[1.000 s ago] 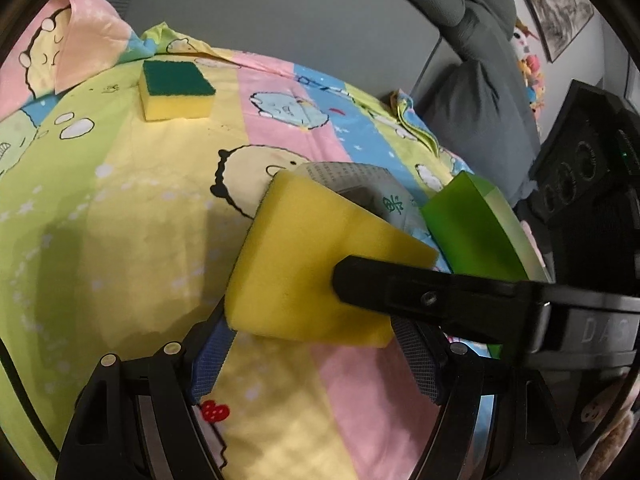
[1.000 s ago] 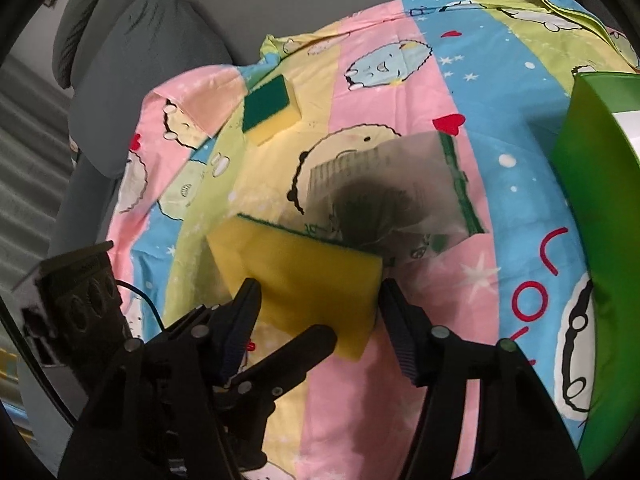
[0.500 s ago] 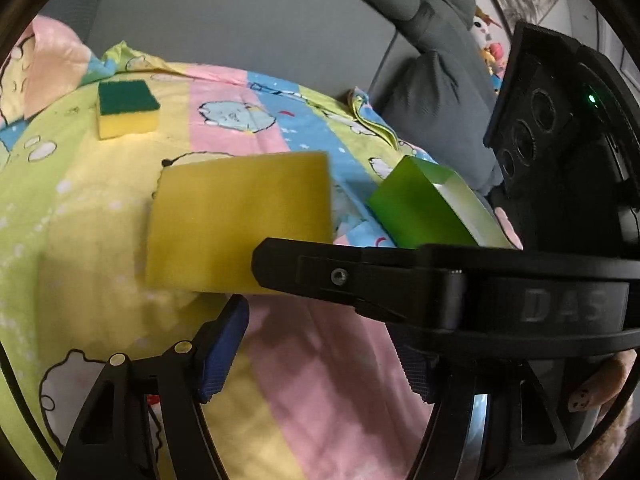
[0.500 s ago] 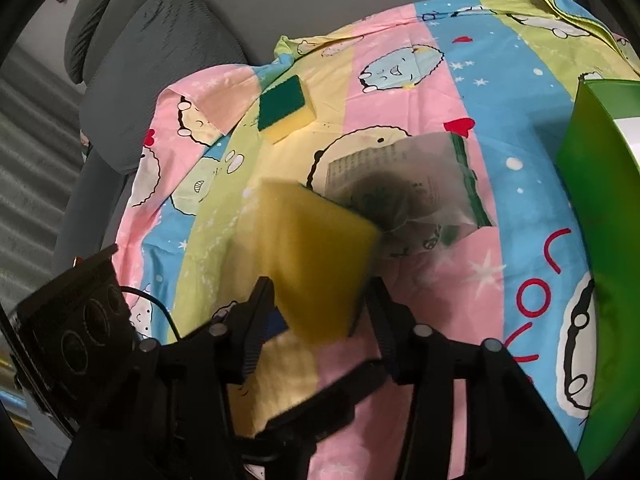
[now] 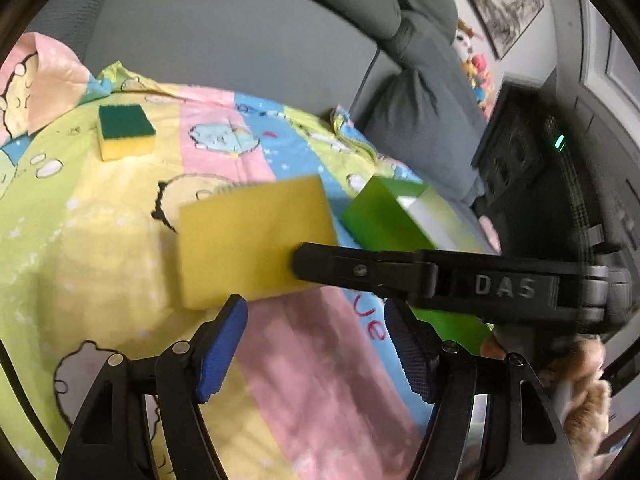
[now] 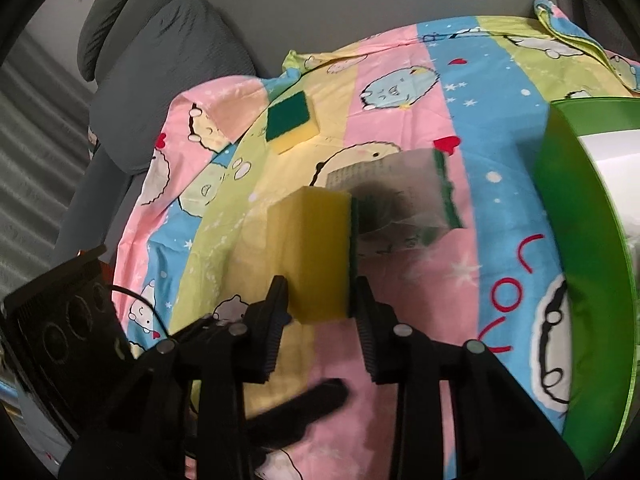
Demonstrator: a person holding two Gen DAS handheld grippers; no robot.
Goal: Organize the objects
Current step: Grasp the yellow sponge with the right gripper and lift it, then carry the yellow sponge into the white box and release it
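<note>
Covering most of both views, a striped cartoon-print sheet (image 6: pixel 400 92) lies over a grey sofa (image 5: pixel 248 28). At the right edge of the right wrist view stands a green box (image 6: pixel 576 264); it sits right of centre in the left wrist view. At mid-frame in the right wrist view, the right gripper (image 6: pixel 320 308) is closing its jaws on a yellow sponge (image 6: pixel 316 252) held upright off the sheet, its green scouring face to the right. Just behind lies a clear printed bag (image 6: pixel 404 196). Low in the left wrist view, the left gripper (image 5: pixel 316 340) stands open and empty. A second sponge (image 5: pixel 126 131), green side up, rests upper left.
</note>
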